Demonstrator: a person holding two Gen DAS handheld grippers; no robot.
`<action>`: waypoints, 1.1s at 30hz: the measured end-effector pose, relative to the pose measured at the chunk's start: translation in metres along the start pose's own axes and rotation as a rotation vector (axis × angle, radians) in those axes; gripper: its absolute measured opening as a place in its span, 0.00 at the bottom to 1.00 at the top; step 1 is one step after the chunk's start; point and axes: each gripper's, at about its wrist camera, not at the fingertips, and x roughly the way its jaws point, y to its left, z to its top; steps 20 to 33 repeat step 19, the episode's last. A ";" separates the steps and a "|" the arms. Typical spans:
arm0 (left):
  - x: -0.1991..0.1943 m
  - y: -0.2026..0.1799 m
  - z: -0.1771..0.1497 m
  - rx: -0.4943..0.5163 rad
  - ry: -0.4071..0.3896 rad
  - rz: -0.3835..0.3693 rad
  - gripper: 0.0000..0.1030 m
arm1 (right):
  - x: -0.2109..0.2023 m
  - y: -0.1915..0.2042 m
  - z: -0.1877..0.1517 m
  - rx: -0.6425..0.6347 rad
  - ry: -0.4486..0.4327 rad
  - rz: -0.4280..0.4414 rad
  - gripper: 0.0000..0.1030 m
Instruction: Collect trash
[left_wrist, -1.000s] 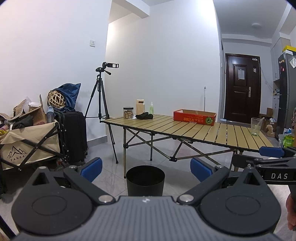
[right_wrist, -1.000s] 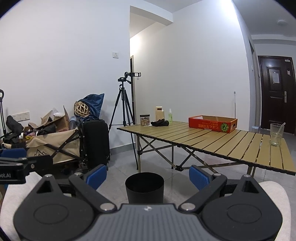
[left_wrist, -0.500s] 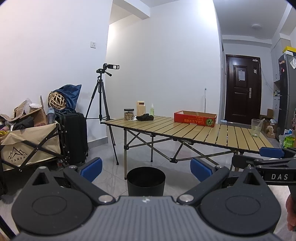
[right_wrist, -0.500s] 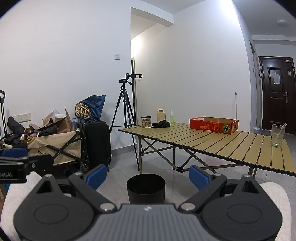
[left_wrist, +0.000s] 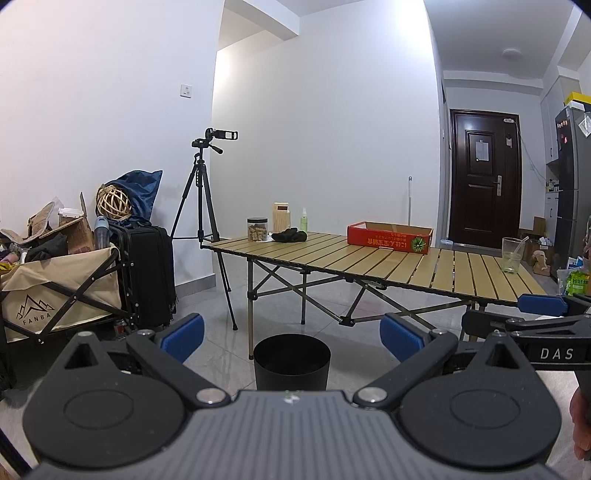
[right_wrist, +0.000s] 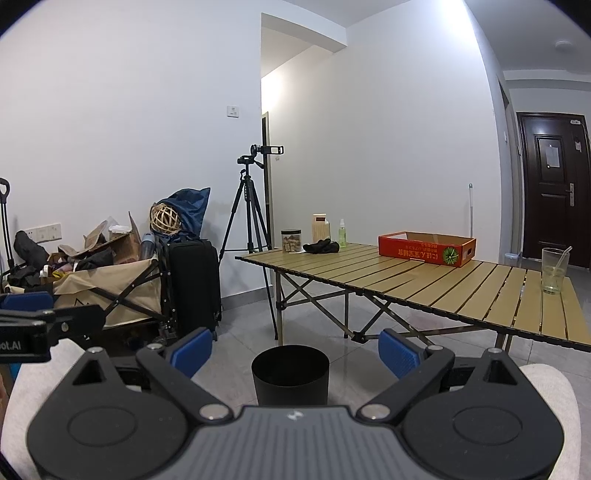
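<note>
Both views have been creeping forward over the last second; the table edge now sits slightly closer. Left gripper (left_wrist: 291, 334) and right gripper (right_wrist: 294, 350) are hanging side by side, jaws spread wide, gripping nothing. Black bin (left_wrist: 291, 362) is standing upright on the floor just ahead, framed between the fingers. Beyond it, the slatted table (left_wrist: 399, 266) is carrying a red box (left_wrist: 389, 242), cup (left_wrist: 512, 255) and jar (left_wrist: 257, 229).

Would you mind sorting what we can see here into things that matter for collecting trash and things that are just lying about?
Part of the job:
- black bin on the floor
- left gripper, open
- right gripper, open

Just lying about:
- red cardboard box, jar and plastic cup on the folding table
- tripod
- suitcase
</note>
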 end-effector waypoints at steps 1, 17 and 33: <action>0.000 0.000 0.000 0.000 0.000 0.000 1.00 | 0.000 0.000 0.000 0.000 -0.001 -0.001 0.97; 0.004 0.010 0.001 -0.001 0.001 -0.026 1.00 | 0.002 -0.001 -0.003 -0.008 0.000 -0.001 1.00; 0.002 0.009 0.000 0.012 -0.007 -0.018 1.00 | 0.003 0.000 -0.003 -0.008 0.001 -0.003 1.00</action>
